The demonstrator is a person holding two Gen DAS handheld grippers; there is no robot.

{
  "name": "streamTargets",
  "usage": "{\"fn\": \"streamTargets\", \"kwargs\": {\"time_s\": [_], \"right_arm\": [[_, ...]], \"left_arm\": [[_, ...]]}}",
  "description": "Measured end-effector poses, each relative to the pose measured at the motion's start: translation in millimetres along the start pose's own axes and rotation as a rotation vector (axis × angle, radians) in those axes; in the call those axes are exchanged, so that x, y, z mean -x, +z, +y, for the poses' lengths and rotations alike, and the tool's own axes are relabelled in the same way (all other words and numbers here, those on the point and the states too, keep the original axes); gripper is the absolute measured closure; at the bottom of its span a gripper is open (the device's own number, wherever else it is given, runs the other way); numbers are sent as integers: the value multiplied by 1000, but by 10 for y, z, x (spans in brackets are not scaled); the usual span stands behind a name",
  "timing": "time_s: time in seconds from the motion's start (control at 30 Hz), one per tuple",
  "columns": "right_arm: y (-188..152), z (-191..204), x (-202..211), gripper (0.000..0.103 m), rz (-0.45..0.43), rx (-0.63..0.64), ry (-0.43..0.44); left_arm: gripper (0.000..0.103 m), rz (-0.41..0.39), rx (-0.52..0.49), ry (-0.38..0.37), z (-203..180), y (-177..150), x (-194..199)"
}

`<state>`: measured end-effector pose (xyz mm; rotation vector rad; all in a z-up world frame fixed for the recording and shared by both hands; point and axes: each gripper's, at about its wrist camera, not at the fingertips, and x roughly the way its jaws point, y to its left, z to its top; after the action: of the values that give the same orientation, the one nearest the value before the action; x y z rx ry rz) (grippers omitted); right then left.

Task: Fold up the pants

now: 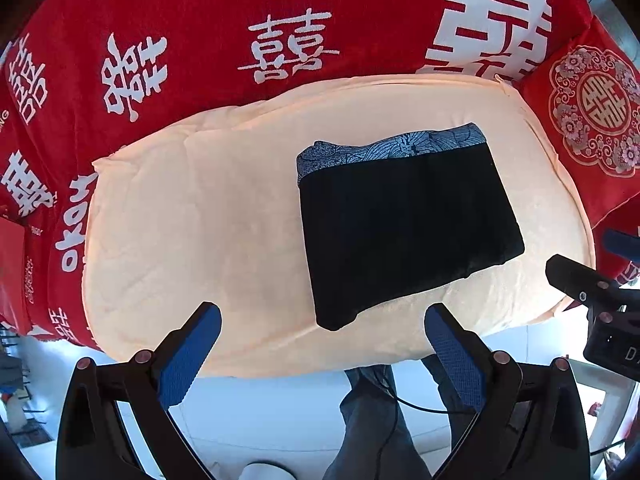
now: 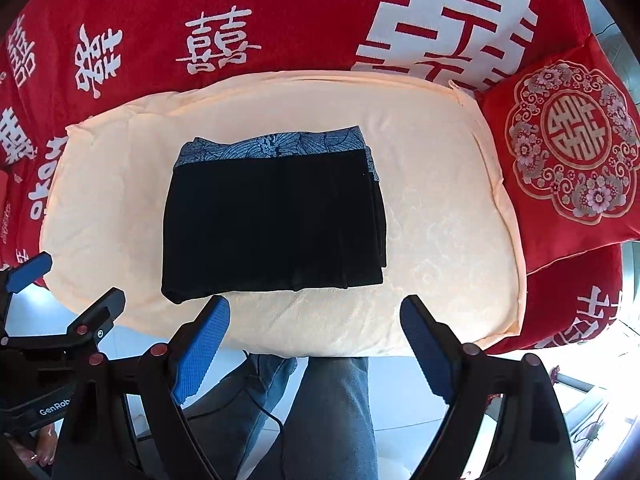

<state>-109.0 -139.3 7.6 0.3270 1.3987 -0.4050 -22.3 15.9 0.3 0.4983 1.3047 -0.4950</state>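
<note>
In the left wrist view, the left gripper (image 1: 322, 322) hangs above the near edge of a soft cream cushion (image 1: 192, 216). Its two blue pads stand wide apart and nothing is between them. The pants (image 1: 404, 236) lie on the cushion as a neat black packet, with a blue patterned strip along the far edge. They sit a little toward the right side. The cushion rests on a red blanket (image 1: 208, 12) with big white signs. The other gripper peeks in at the right edge.

In the right wrist view, the right gripper (image 2: 316, 318) also hangs over the near edge of the cushion, pointing down. Its pads are wide apart and hold nothing. The pants are just beyond its tips, not touched. A red pillow (image 2: 560, 152) sits well to the right. The person's legs in jeans (image 2: 332, 408) show below.

The folding looks done. What could go wrong now is a bump. If a pad dips and catches the near edge of the packet, the layers could slide open. The cushion is soft, so a push could tip the packet too.
</note>
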Motion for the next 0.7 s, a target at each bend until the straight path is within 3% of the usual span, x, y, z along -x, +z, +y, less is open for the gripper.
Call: {"fn": "streamTargets", "kwargs": {"time_s": [0.7], "right_arm": [[38,-41,-4,14,-4,2,-1]], "left_arm": [[1,-20,56,17,3,-7,124]]}}
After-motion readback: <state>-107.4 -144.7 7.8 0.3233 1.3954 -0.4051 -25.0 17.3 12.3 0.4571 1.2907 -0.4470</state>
